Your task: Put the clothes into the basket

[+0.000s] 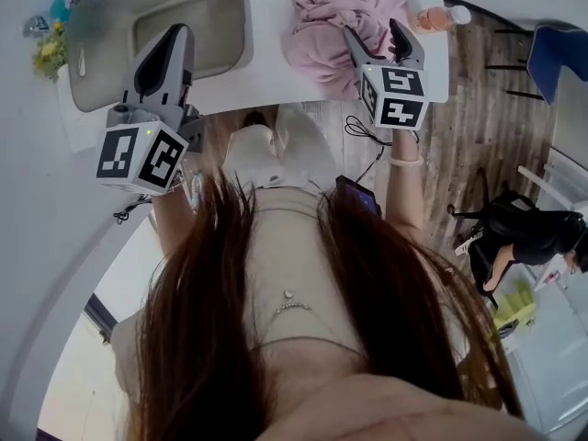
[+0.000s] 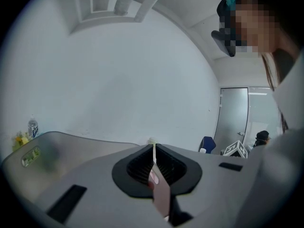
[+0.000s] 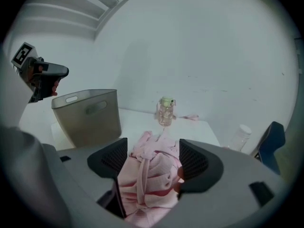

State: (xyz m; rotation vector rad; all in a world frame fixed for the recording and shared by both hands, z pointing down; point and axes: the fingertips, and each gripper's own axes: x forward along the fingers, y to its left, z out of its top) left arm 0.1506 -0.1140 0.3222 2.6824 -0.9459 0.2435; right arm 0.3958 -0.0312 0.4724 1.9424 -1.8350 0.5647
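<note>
Person (image 1: 294,246) nearest, leaning over surface (image 1: 268,16). One basket (image 1: 156,26), mouth up to receive, looks empty. One pink clothes heap (image 3: 152,186) on the surface right of the basket, not in it; garment count unclear. Two tongs: right tongs (image 3: 153,156) spread astride the heap, likely lining up a grab; left tongs (image 2: 154,163) pressed together, idle at the basket's near side. Two bottles: green-lid bottle (image 3: 166,110) right of the basket, white-cap bottle (image 3: 241,136) further right.
</note>
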